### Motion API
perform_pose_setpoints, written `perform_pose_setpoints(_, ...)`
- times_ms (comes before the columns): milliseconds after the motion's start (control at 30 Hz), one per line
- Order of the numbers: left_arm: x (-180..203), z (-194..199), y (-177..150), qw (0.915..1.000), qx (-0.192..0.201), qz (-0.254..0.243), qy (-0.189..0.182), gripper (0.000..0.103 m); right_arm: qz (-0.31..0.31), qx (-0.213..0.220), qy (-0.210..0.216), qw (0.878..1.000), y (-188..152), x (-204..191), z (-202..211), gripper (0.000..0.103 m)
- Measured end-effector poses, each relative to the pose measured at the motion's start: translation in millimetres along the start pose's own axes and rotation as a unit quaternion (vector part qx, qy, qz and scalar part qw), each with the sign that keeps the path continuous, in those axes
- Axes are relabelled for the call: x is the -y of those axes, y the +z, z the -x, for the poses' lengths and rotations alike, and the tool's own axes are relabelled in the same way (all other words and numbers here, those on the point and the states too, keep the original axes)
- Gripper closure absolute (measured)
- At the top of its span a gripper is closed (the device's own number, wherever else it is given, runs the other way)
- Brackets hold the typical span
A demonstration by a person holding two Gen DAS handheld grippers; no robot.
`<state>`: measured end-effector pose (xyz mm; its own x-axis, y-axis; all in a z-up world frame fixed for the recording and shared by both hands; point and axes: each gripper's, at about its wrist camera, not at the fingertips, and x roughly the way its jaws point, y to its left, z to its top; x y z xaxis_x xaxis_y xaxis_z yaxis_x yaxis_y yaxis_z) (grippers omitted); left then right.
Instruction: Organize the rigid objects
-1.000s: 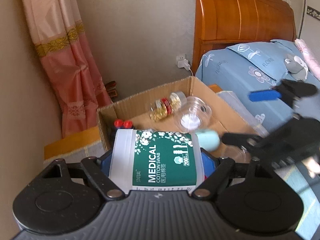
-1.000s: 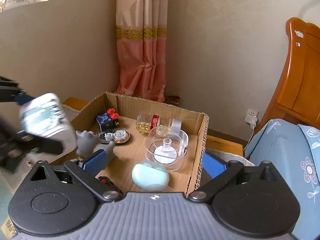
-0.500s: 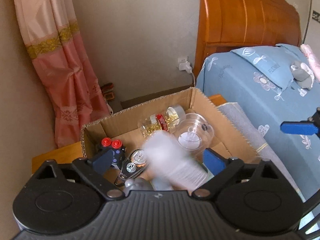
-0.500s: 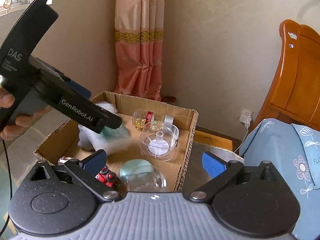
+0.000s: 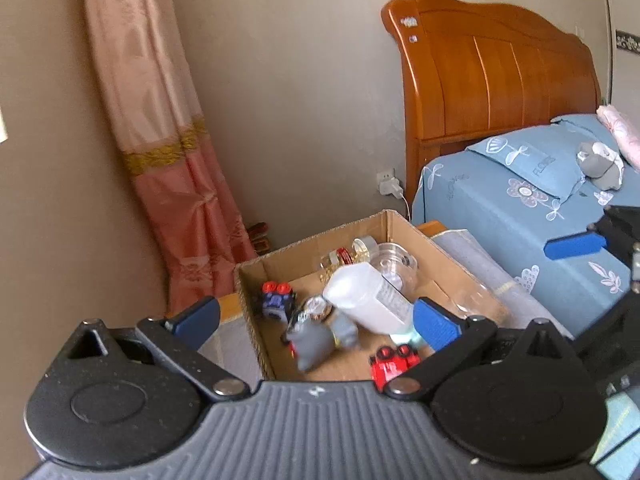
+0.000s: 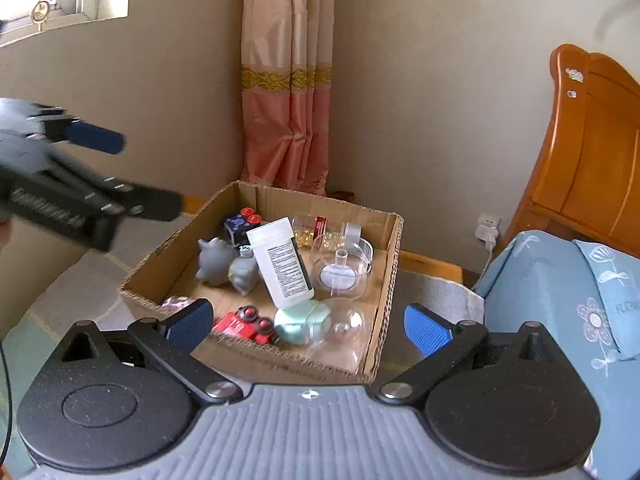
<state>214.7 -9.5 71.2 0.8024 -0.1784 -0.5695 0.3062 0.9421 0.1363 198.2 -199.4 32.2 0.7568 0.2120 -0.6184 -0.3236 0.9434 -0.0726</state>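
Note:
The white medical cotton swab bottle (image 6: pixel 282 268) (image 5: pixel 368 300) lies tilted inside the cardboard box (image 6: pixel 384 272), leaning on grey animal toys (image 6: pixel 216 260) and a mint round case (image 6: pixel 304 322). Above the box's near left side, my left gripper (image 5: pixel 316 322) has its jaws opening with nothing between them. It also shows blurred at the left of the right wrist view (image 6: pixel 132 172). My right gripper (image 6: pixel 308 325) hangs open and empty over the box's near edge. One of its blue pads (image 5: pixel 576 246) shows in the left wrist view.
The box also holds a red toy car (image 6: pixel 244 324), a dark toy with red wheels (image 6: pixel 242 226), a clear domed container (image 6: pixel 342 266) and a capsule jar (image 6: pixel 316 234). A blue-covered bed (image 6: pixel 560 288) stands right, a curtain (image 6: pixel 286 100) behind, a rug (image 6: pixel 80 280) underneath.
The left gripper let go of the cotton swab bottle, which dropped into the box. Its jaws widened and it drew back and up. The right gripper also pulled back from the box.

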Motion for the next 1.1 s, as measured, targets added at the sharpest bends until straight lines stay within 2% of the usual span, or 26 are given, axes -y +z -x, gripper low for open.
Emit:
perform_pose_setpoints(67,0.9,16.5,-8.7,0.9999,0.003,0.010,0.004,0.001,0.001,0.000,-0.007,1.000,-1.8,-7.1,11.8,0.000)
perform_pose_setpoints(333,10.2,57.4,-53.5,0.9962,-0.011,0.064,0.059,0.001,-0.025,-0.009,-0.047,0.999,-26.7,-30.4,45.2,0.000)
perform_pose_setpoints(467,16.4,70.4,-82.2,0.9890,-0.015,0.092,0.115,0.001,-0.052,-0.018,-0.065,0.996,-47.8,-41.8,52.9,0.000)
perform_pose_setpoints(600,18.8,72.8,-105.9,0.9861,-0.046,0.135,0.084,0.001,-0.079,-0.041,-0.078,0.993,-71.5,-52.9,56.6,0.000)
perform_pose_setpoints(733,28.0,77.1,-117.1,0.9860,-0.066,0.131,0.079,0.001,-0.101,-0.052,-0.091,0.989,-85.2,-62.7,66.5,0.000)
perform_pose_setpoints(1100,36.4,95.2,-118.2,0.9871,-0.058,0.120,0.089,0.001,-0.097,-0.032,-0.119,0.988,-88.2,-76.9,90.1,0.000)
